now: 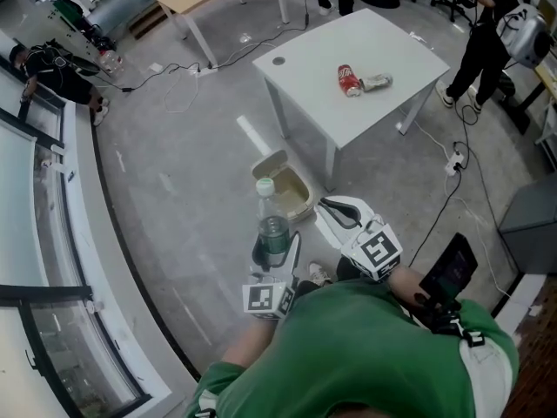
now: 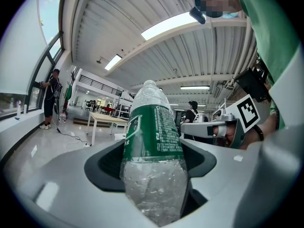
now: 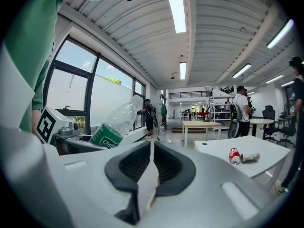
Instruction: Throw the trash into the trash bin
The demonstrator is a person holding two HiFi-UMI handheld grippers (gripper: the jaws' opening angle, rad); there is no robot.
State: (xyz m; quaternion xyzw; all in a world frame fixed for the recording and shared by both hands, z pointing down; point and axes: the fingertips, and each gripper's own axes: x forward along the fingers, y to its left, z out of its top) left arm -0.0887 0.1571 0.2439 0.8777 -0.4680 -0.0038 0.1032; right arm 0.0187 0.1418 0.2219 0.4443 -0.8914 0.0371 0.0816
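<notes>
We've got the left hand-held gripper (image 1: 275, 252) pinching a clear plastic bottle (image 2: 154, 141) low on its crinkled body, and it stands upright between the jaws with its green label and pale cap on top. The bottle hovers above the grey floor (image 1: 183, 225), just short of the tan trash bin (image 1: 306, 192), whose lid is flipped open. The right hand-held gripper (image 3: 151, 158) sits beside it, jaws pressed together with nothing between them. Beyond the bin we see a white worktop (image 1: 392, 46) carrying a crushed red can (image 1: 348, 79) and a crumpled silvery piece (image 1: 376, 82) touching it. Cables trail across the floor, and windows line the left wall.
</notes>
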